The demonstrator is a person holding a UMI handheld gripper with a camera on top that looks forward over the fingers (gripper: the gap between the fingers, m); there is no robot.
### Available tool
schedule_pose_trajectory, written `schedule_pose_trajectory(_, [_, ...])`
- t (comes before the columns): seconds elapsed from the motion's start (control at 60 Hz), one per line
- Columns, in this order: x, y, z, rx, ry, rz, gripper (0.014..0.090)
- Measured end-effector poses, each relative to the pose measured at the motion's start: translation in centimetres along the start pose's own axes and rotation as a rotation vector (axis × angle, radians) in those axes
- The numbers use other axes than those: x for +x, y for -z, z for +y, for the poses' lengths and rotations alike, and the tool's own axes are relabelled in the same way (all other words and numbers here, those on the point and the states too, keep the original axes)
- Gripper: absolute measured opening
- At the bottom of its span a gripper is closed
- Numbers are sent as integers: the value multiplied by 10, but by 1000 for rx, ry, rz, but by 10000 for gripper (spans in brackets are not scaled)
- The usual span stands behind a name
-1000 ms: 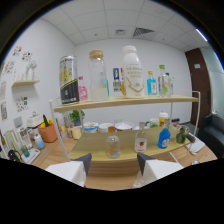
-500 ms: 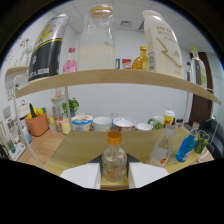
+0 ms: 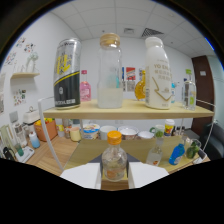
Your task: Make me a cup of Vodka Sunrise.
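Note:
A small clear bottle with an orange cap (image 3: 114, 156) stands upright between my two white fingers, and both press on its sides. My gripper (image 3: 115, 176) is shut on it, in front of a wooden shelf (image 3: 125, 110). On the shelf beyond stand a black and yellow can (image 3: 67, 75), a clear bottle with a tan lid and pale liquid (image 3: 110, 70), a tall white bottle (image 3: 159, 75), a small orange bottle (image 3: 141, 86) and a pink bottle (image 3: 86, 91).
Under the shelf, on the wooden table, sit several cups and bowls (image 3: 91, 131), a blue bottle (image 3: 176, 152), a small clear bottle (image 3: 155, 155) and a green item (image 3: 192, 149). A clear bottle (image 3: 189, 93) stands at the shelf's right end. A brown door is at far right.
A second ago the fingers were wide apart and the small bottle stood far ahead on the table. They closed around it, and the view has since pulled back from the shelf with the bottle held.

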Motion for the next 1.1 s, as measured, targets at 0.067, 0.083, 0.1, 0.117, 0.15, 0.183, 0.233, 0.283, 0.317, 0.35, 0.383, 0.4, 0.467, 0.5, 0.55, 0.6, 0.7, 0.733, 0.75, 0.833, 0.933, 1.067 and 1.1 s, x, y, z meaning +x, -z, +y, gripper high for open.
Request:
schedule_pose_trajectory(0.067, [-2,16,-5,21,-10,5,361])
schedule_pose_trajectory(0.083, [-2,20,-5,25,-12,6,361])
schedule_pose_trajectory(0.1, [-3,24,-5,27,-14,7,361])
schedule_pose_trajectory(0.117, [-3,27,-4,29,-16,10,361])
schedule_pose_trajectory(0.15, [-2,33,-3,32,-17,15,360])
schedule_pose_trajectory(0.183, [-2,39,1,31,-16,18,360])
schedule_pose_trajectory(0.233, [-2,45,11,21,-21,24,361])
schedule_pose_trajectory(0.283, [-2,49,24,8,-29,24,360])
schedule_pose_trajectory(0.317, [-1,50,34,-4,-32,27,360])
schedule_pose_trajectory(0.35, [0,49,46,-17,-36,32,360])
schedule_pose_trajectory(0.383, [-1,48,59,-34,-43,33,359])
schedule_pose_trajectory(0.4, [0,46,65,-43,-48,34,359])
schedule_pose_trajectory(0.467, [1,38,93,-80,-69,39,360])
schedule_pose_trajectory(0.5, [2,33,108,-102,-79,41,360])
schedule_pose_trajectory(0.55, [4,26,130,-136,-93,49,358])
schedule_pose_trajectory(0.6, [5,17,151,-169,-98,53,359])
schedule_pose_trajectory(0.7, [5,3,184,-216,-88,58,359])
schedule_pose_trajectory(0.733, [4,0,191,-227,-79,59,359])
schedule_pose_trajectory(0.75, [4,-1,194,-230,-76,58,359])
schedule_pose_trajectory(0.833, [0,-6,203,-242,-54,52,360])
schedule_pose_trajectory(0.933, [-3,-11,211,-260,-41,42,359])
schedule_pose_trajectory(1.067, [-9,-13,215,-284,-13,20,363])
schedule_pose_trajectory(1.1, [-11,-11,218,-301,-11,17,364])
